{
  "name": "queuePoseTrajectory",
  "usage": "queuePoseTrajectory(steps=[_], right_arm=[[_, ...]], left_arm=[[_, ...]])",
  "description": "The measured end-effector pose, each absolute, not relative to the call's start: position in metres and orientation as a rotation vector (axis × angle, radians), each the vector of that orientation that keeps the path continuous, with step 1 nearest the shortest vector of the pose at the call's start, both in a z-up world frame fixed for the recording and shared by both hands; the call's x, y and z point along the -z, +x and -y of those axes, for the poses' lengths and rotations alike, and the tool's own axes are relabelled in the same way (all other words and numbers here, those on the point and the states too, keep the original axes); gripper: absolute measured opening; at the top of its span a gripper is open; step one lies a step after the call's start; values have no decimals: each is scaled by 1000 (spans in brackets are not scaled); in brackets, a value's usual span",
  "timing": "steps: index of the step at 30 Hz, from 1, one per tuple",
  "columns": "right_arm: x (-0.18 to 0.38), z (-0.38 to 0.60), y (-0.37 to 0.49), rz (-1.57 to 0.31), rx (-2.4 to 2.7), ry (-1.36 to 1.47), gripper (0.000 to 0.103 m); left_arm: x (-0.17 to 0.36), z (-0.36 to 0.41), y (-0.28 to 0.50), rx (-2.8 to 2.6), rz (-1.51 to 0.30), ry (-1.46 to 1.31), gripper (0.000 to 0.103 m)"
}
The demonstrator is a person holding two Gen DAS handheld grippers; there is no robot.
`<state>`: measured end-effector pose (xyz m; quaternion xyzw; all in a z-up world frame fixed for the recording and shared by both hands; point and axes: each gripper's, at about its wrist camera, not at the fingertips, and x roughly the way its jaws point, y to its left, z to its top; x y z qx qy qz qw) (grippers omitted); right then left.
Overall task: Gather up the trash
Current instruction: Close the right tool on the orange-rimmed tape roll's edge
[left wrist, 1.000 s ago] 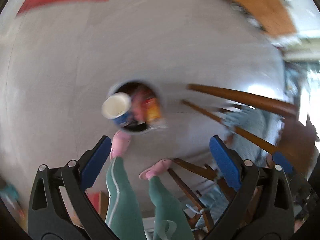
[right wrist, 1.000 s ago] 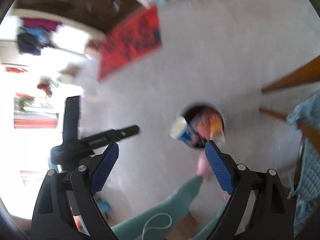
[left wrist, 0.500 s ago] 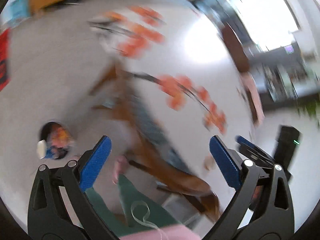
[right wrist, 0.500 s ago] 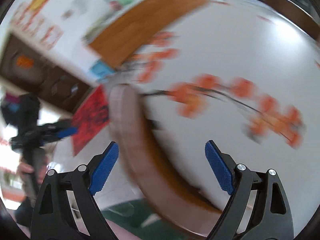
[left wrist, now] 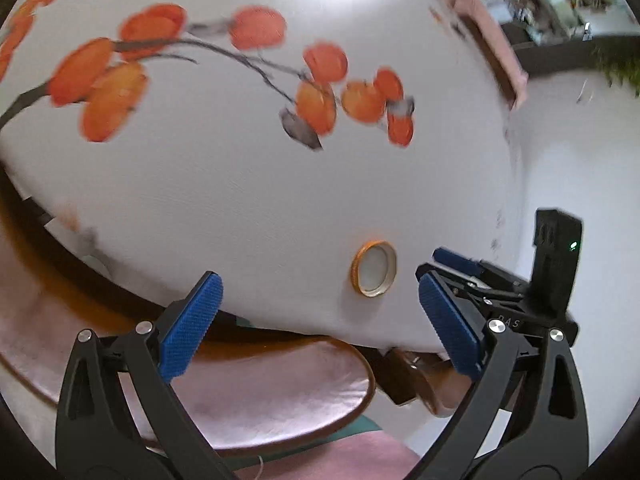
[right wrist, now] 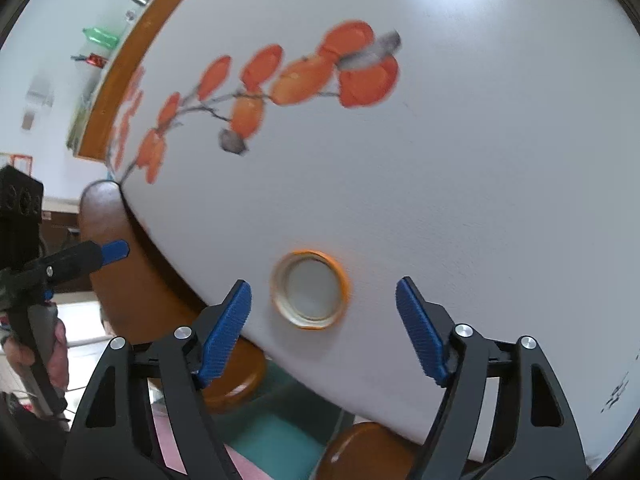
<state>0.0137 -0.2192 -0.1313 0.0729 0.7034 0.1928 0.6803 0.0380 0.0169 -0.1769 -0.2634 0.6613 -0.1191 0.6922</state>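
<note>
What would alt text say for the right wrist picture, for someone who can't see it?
An orange-rimmed bottle cap lies upside down on a white tablecloth printed with orange fruit, just ahead of the open right tongs. The left tongs show at the far left.

Both cameras ride just behind their own blue-padded fingers and look forward and down across the white bench point(left wrist: 248, 200) with its printed orange fruit branch. The left view sits farther back over the near edge, facing across the bench toward the room's far shelving; the right hand-held gripper point(left wrist: 460, 268) shows at its right side. The right view hangs close above the surface, angled toward the bench's wooden rim, with the left hand-held gripper point(right wrist: 108, 250) at its left edge. Both share the orange-rimmed lid point(left wrist: 374, 268) point(right wrist: 308, 289), which looms larger in the right view.
</note>
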Motion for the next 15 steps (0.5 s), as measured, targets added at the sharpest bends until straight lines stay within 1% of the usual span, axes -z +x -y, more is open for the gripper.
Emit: queuePoseTrajectory(steps=[3,7,15], right_arm=[[143,222,11,-1585,-428,150,74],[153,216,8,-1578,-440,90,74],[156,195,6,-1541,-472,-32,75]], left_arm=[[183,-3,39,261,-1496,-522,96],[187,5,38,237,-1503,-501,96],[186,4,35,139,-1477,-399,96]])
